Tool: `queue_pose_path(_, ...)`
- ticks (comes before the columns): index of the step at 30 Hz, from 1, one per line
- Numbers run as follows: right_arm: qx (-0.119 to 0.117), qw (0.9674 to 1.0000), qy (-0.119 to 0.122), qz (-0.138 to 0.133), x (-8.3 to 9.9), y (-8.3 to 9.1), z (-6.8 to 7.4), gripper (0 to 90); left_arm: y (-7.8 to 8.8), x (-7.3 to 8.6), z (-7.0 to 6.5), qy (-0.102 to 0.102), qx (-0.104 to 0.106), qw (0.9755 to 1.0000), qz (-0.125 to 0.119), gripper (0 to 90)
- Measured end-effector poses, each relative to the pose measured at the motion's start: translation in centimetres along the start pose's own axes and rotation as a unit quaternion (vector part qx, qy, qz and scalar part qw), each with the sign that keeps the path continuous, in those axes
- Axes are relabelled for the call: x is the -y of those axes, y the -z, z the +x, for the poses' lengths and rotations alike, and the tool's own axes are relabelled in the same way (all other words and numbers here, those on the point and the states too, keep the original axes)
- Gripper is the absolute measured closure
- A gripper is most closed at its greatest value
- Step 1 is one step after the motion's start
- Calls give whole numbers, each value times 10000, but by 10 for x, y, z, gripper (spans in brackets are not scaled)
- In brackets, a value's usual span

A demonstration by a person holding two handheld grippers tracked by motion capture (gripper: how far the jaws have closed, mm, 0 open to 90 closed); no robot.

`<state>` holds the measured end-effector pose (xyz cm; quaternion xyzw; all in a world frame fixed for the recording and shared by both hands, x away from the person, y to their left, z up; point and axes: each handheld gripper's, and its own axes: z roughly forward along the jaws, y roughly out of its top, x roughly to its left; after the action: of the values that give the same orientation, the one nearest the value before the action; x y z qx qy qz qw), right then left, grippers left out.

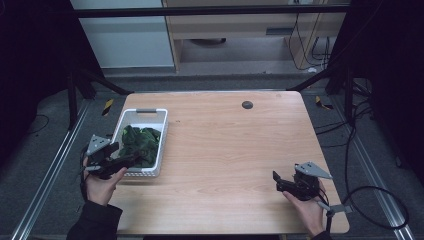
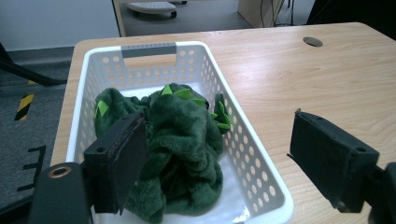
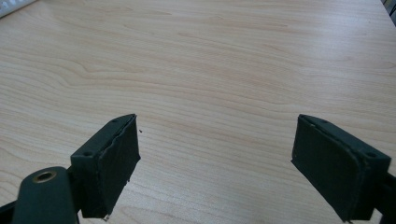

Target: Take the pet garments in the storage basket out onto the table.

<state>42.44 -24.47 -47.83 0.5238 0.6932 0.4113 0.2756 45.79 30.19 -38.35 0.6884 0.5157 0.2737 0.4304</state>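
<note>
A white perforated basket (image 1: pixel 159 131) (image 2: pixel 205 70) stands at the table's left side. Inside it lies a dark green plush toy (image 1: pixel 140 142) (image 2: pixel 182 135) with light green spikes. My left gripper (image 1: pixel 117 162) (image 2: pixel 219 163) hovers open at the basket's near end; one jaw hangs over the plush, the other stands outside the basket's right wall above the table. My right gripper (image 1: pixel 281 184) (image 3: pixel 215 163) is open near the table's front right, low over bare wood, with nothing between its jaws.
The wooden table (image 1: pixel 235 145) has a round dark cable hole (image 1: pixel 247 104) (image 2: pixel 312 41) at the back. A basket corner (image 3: pixel 14 5) peeks in at the top left of the right gripper view. Black frame posts and cables flank the table.
</note>
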Motion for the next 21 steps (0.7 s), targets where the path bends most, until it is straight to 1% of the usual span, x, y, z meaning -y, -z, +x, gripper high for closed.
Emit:
queue_pose_path(12,18,10000,37,53,1,-2,-2,142,-16,-20,6,-91,-76,9997,215,181)
queue_pose_path(14,-7,10000,-4,76,0,-2,-2,140,-19,-23,7,-133,-87,9996,251,181)
queue_pose_path(15,10,10000,30,70,1,-3,-2,140,-20,-25,7,-143,-84,9995,268,181)
queue_pose_path(21,19,9999,62,109,1,-4,-2,136,-28,-32,9,-214,-102,9991,362,181)
